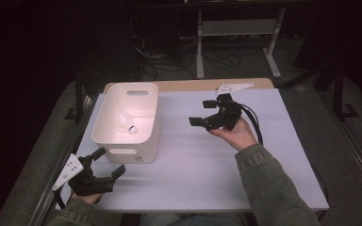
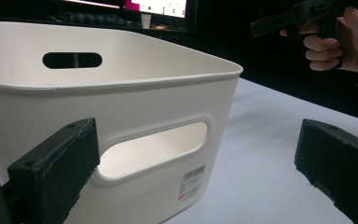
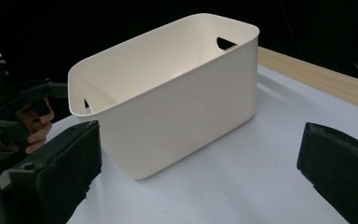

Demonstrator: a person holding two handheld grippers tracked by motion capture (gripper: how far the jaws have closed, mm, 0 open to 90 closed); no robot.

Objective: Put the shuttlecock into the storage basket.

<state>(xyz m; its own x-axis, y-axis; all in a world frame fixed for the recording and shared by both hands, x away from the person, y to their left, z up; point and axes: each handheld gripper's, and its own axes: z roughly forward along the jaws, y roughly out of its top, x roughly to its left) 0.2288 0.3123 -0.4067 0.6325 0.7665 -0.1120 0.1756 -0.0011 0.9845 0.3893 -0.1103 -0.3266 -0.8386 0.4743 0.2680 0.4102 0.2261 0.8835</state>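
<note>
Closest to the high view's camera, a sleeve (image 1: pixel 268 183) in green-grey cloth runs up to the hand that holds the right gripper (image 1: pixel 201 112), which hangs above the table (image 1: pixel 207 165) with its jaws spread wide and nothing between them. That table, covered in a pale sheet, has a strip of bare wood along its far edge.

Next in size is the white bin (image 1: pixel 139 141), standing upright ahead of and just beside the left gripper (image 1: pixel 109 161), and off to the side of the right gripper, well apart from it. It has slot handles in its end walls and a small printed label low on the wall facing the left gripper. Inside it, on the bottom, lies a small white thing (image 1: pixel 126 123) with a round dark end, perhaps a little bottle; it is too small to tell.

Down low near the table's near corner, the left gripper also has its jaws apart, empty, pointed at the bin's handle slot.
</note>
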